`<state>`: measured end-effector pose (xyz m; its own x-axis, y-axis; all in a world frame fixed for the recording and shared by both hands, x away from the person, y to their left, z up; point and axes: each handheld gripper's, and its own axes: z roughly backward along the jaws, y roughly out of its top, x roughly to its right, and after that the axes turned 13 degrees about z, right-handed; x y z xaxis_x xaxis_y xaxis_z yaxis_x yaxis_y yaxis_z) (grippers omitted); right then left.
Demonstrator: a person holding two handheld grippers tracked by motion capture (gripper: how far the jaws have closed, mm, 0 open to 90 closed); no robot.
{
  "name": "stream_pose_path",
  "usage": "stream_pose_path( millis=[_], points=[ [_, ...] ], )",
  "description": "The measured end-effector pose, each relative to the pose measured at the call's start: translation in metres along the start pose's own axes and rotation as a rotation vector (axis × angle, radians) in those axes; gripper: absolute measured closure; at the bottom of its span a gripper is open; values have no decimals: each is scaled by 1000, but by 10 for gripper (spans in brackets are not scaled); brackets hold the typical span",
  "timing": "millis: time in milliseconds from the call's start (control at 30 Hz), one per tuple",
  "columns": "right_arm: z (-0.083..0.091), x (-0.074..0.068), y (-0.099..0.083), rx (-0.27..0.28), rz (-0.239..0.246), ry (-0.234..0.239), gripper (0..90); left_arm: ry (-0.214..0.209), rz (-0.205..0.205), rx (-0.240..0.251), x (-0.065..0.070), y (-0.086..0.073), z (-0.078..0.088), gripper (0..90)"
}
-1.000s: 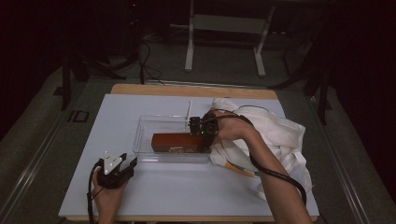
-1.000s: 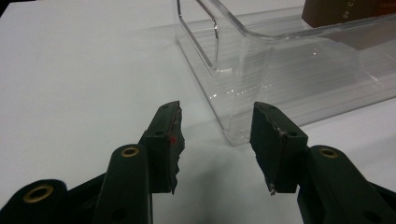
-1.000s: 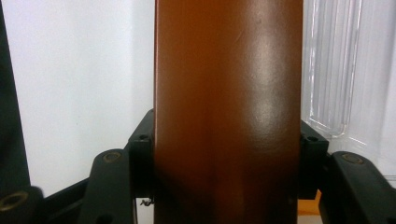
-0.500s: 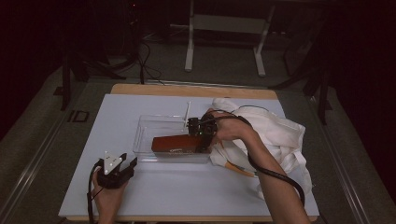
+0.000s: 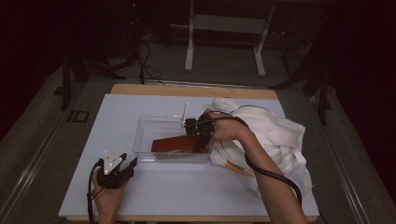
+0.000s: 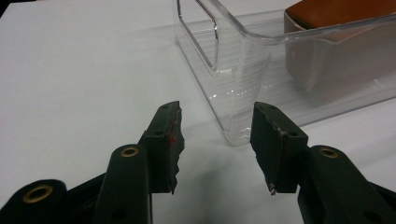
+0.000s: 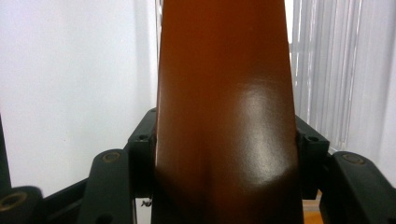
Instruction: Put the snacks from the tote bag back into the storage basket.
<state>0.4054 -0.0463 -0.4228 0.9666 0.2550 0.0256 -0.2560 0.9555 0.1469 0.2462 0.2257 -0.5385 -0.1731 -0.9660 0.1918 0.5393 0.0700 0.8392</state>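
On the white table (image 5: 177, 191), a heap of white cloth (image 5: 275, 135) covers the right side, spreading from near the far edge down toward the near edge. Just left of the cloth stands a clear plastic bin (image 5: 159, 128), a shallow rectangular tub with handle cut-outs in its walls. Inside the bin, along its near wall, lies a glossy brown case (image 5: 175, 144), long and flat, its right end raised so that it tilts. A thin white stick (image 5: 184, 114) rises near the bin's far right corner; what it is cannot be told. An orange object (image 5: 240, 169) pokes out from under the near edge of the cloth.

The person's right hand (image 5: 229, 133) reaches over the cloth and holds the right gripper (image 5: 198, 135) at the right end of the bin. Its jaws are closed on the brown case: in the right gripper view the case (image 7: 224, 112) sits squeezed between the two black jaws, touching both.

At the near left of the table, well apart from the right hand, the left hand (image 5: 108, 196) holds the left gripper (image 5: 114, 170) low over the table. Its jaws stand spread apart with nothing between them; in the left gripper view the left gripper (image 6: 217, 140) points at the bin's near corner (image 6: 238, 93), close to it but apart.
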Motion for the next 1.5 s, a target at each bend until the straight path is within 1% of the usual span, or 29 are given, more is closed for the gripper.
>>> stream_pose_path(
  millis=[33, 200, 633, 1100, 1400, 1500],
  points=[
    [0, 0, 1, -2, -5, 2, 418, 0, 0, 0, 0, 0, 0, 538],
    [-1, -1, 5, -4, 6, 8, 418, 0, -1, 0, 0, 0, 0, 538],
    [-1, 0, 2, 16, 17, 11, 417, 1, 0, 2, 0, 0, 0, 537],
    [-1, -1, 0, 24, 11, 10, 416, 0, 1, 3, 0, 0, 0, 533],
    [-2, 1, -2, 41, 9, 12, 409, 1, 4, 2, 0, 0, 0, 529],
    [-3, 1, -3, 34, 0, 9, 402, 1, 3, 2, 0, 0, 0, 529]
  ],
)
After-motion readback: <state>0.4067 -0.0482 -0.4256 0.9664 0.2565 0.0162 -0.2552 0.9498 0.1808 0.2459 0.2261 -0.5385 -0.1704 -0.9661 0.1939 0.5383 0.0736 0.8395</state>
